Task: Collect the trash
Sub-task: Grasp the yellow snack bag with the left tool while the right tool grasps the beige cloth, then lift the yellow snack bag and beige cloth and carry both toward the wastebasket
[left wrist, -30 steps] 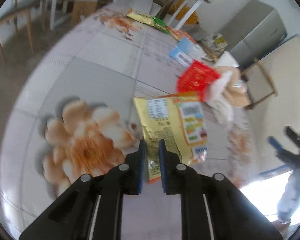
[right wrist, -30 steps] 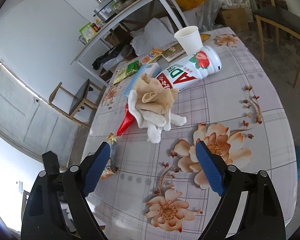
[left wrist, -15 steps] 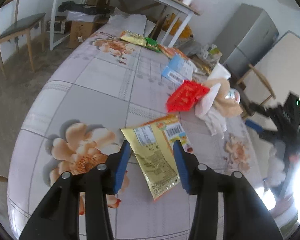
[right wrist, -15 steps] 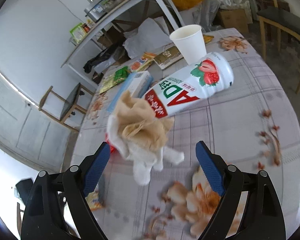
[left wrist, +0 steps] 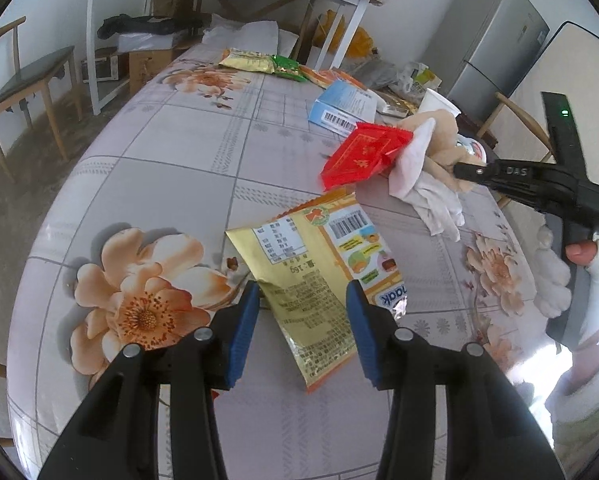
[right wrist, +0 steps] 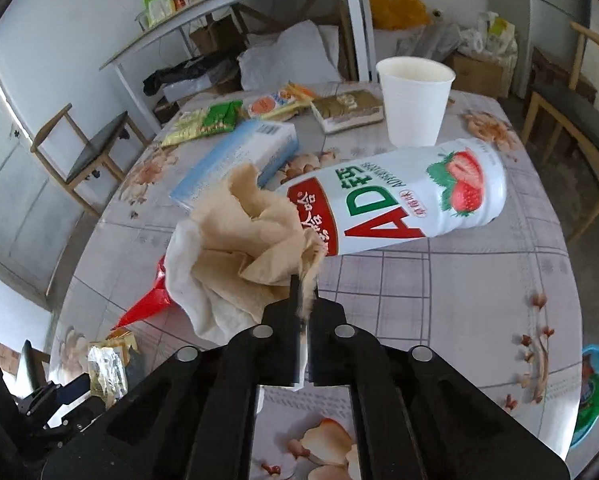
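The jaws of the right gripper (right wrist: 304,304) have just been closing and are now pressed together on an edge of the crumpled brown paper (right wrist: 255,248), which is pinched between them. A white tissue (right wrist: 195,292) is bunched against that paper, and a red wrapper (right wrist: 145,306) pokes out from beneath it. Just behind the wad a white strawberry-printed bottle (right wrist: 411,204) is lying on its side, with an upright white paper cup (right wrist: 413,106) beyond it and a blue-and-white box (right wrist: 239,160) to its left. The left gripper (left wrist: 301,312) is held with its jaws spread, its blue pads (left wrist: 243,324) standing clear on either side of a gold snack packet (left wrist: 319,280) that lies flat on the flowered tablecloth (left wrist: 171,152); the packet is not gripped. Further off, more flat snack wrappers (left wrist: 259,65) are spread near the far edge of the table.
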A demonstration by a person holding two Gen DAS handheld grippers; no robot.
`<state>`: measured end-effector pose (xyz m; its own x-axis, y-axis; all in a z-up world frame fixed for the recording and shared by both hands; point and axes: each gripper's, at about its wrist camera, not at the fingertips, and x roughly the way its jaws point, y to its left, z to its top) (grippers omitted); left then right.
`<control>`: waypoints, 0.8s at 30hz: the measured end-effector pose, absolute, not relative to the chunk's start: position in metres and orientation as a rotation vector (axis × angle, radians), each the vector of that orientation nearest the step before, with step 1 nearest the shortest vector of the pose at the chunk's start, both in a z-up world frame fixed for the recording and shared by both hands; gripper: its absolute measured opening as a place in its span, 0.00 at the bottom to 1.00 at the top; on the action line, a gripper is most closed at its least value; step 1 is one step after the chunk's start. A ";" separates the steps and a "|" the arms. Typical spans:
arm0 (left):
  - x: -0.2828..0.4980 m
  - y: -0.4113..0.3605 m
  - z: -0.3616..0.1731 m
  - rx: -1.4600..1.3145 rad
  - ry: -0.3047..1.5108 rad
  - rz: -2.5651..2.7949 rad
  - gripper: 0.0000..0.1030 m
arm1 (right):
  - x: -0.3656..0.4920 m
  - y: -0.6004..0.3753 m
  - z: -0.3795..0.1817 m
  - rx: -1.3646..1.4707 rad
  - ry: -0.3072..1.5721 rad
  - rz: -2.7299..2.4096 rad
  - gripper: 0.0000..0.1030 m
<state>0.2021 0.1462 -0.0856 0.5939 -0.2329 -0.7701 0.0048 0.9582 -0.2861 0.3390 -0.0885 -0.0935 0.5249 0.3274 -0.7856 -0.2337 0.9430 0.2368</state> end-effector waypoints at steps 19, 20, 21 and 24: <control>0.193 0.156 -0.071 -0.291 0.902 -0.124 0.44 | 0.170 -0.201 0.033 0.207 0.595 0.386 0.00; 0.192 0.156 -0.069 -0.288 0.897 -0.130 0.46 | 0.164 -0.207 0.034 0.223 0.594 0.391 0.00; 0.192 0.156 -0.068 -0.290 0.896 -0.135 0.47 | 0.159 -0.214 0.035 0.243 0.592 0.393 0.00; 0.196 0.153 -0.067 -0.320 0.926 -0.162 0.49 | 0.150 -0.230 0.032 0.335 0.599 0.438 0.00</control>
